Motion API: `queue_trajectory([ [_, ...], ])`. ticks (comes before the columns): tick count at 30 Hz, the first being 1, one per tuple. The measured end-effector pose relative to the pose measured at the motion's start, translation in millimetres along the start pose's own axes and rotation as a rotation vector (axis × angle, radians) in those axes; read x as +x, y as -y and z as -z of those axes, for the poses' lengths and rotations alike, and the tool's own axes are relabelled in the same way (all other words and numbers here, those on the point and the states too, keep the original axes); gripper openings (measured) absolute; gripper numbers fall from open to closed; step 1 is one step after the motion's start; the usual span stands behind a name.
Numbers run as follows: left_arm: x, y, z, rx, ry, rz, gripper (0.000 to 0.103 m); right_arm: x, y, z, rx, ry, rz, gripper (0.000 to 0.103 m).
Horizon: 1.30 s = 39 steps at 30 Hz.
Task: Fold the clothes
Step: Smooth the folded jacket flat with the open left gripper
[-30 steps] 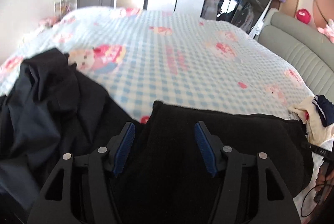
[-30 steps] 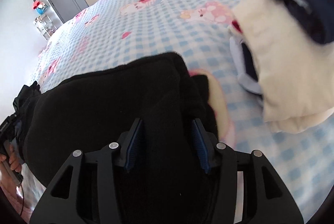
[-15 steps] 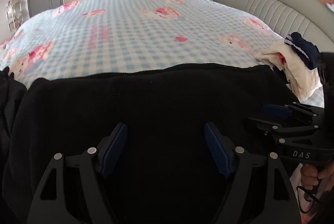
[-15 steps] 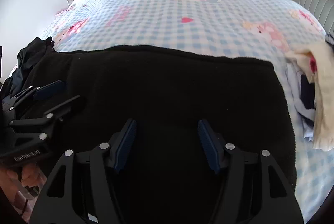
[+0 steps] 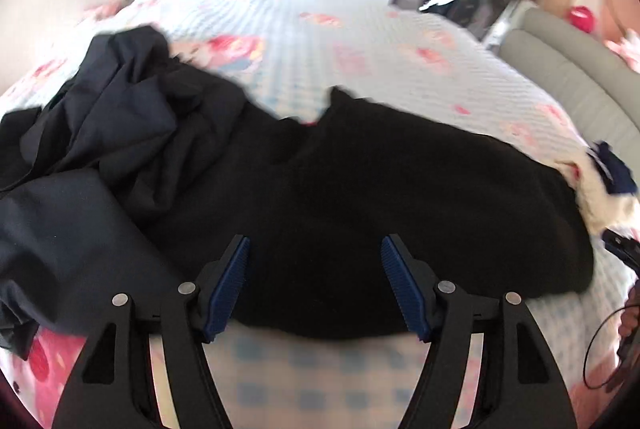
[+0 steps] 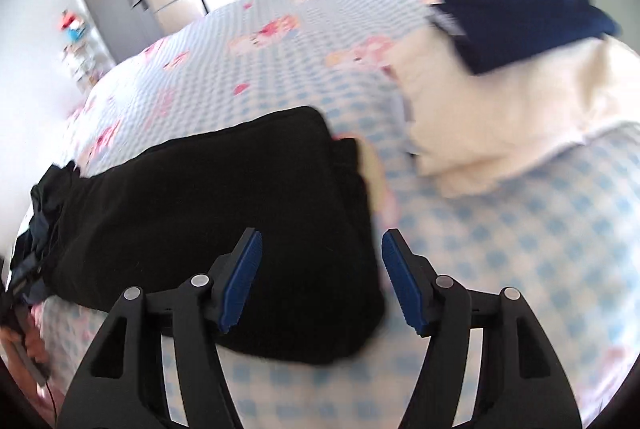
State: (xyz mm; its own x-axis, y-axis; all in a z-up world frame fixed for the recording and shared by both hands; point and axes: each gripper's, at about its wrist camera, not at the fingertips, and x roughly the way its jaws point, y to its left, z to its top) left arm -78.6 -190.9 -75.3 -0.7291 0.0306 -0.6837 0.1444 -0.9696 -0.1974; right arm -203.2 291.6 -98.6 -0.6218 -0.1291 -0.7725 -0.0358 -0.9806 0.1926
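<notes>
A folded black garment [image 5: 400,209] lies across the near part of the bed. My left gripper [image 5: 316,285] hovers over its near edge towards the left end. The jaws stand wide and are closing, with black cloth under the gap and neither pad pressing on it. My right gripper [image 6: 320,281] is at the right end of the same black garment [image 6: 220,221]. Its jaws are opening, the corner of the cloth lies between them, and the blue pads are clear of it.
A crumpled pile of dark navy clothes [image 5: 100,149] touches the black garment's left end. To the right lies a folded cream garment [image 6: 500,117] with a navy one [image 6: 520,17] on top. The checked bedspread [image 5: 360,29] runs back to a grey padded headboard [image 5: 580,69].
Half a second ago both grippers faced the middle of the black garment. Now the left one has swung towards its left end, the right one towards its right end, and bedspread shows under the fingers.
</notes>
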Motion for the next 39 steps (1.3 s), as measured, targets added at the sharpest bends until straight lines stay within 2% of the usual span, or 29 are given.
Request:
queue_trajectory([
  [2, -1, 15, 5, 0.043, 0.019, 0.044, 0.072, -7, 9, 8, 0.013, -0.009, 0.012, 0.065],
  [5, 25, 16, 10, 0.024, -0.052, -0.013, 0.072, -9, 8, 20, -0.040, -0.035, -0.029, 0.064],
  [7, 43, 3, 15, -0.017, -0.144, -0.153, 0.075, -16, 4, 29, -0.085, -0.031, -0.042, 0.063],
  [8, 47, -6, 17, -0.055, -0.185, -0.192, 0.071, -20, 4, 35, -0.103, -0.034, -0.025, 0.063],
  [9, 43, -7, 15, -0.081, -0.184, -0.186, 0.071, -22, 7, 40, -0.112, -0.047, 0.011, 0.063],
  [11, 27, 1, 7, -0.110, -0.135, -0.150, 0.071, -22, 19, 50, -0.098, -0.084, 0.097, 0.063],
  [12, 20, 12, 2, -0.109, -0.106, -0.115, 0.071, -21, 29, 53, -0.077, -0.102, 0.113, 0.063],
  [14, 6, 49, -8, -0.077, -0.048, 0.005, 0.071, -21, 48, 56, -0.022, -0.127, 0.093, 0.063],
  [15, 7, 73, -10, -0.055, -0.045, 0.085, 0.072, -23, 55, 56, 0.000, -0.130, 0.080, 0.063],
  [18, 21, 147, -11, 0.015, -0.078, 0.309, 0.073, -27, 61, 47, 0.011, -0.107, 0.058, 0.063],
  [19, 28, 172, -10, 0.050, -0.094, 0.351, 0.073, -22, 59, 43, 0.002, -0.113, 0.051, 0.063],
  [21, 46, 221, -5, 0.134, -0.132, 0.375, 0.073, -12, 55, 35, -0.017, -0.128, 0.037, 0.063],
  [23, 62, 255, 3, 0.174, -0.170, 0.392, 0.073, -1, 47, 26, -0.066, -0.145, 0.032, 0.063],
  [25, 73, 278, 15, 0.200, -0.197, 0.374, 0.073, 12, 38, 21, -0.127, -0.160, 0.021, 0.063],
  [26, 74, 287, 22, 0.220, -0.204, 0.343, 0.073, 19, 36, 19, -0.146, -0.175, 0.021, 0.063],
  [30, 76, 292, 27, 0.283, -0.235, 0.246, 0.073, 37, 36, 12, -0.157, -0.184, 0.055, 0.063],
  [34, 79, 285, 27, 0.291, -0.245, 0.233, 0.073, 53, 39, 7, -0.123, -0.183, 0.110, 0.063],
  [37, 86, 283, 27, 0.280, -0.267, 0.230, 0.073, 67, 38, 12, -0.131, -0.250, 0.093, 0.065],
  [39, 90, 281, 29, 0.273, -0.279, 0.227, 0.073, 65, 36, 16, -0.165, -0.262, 0.062, 0.065],
])
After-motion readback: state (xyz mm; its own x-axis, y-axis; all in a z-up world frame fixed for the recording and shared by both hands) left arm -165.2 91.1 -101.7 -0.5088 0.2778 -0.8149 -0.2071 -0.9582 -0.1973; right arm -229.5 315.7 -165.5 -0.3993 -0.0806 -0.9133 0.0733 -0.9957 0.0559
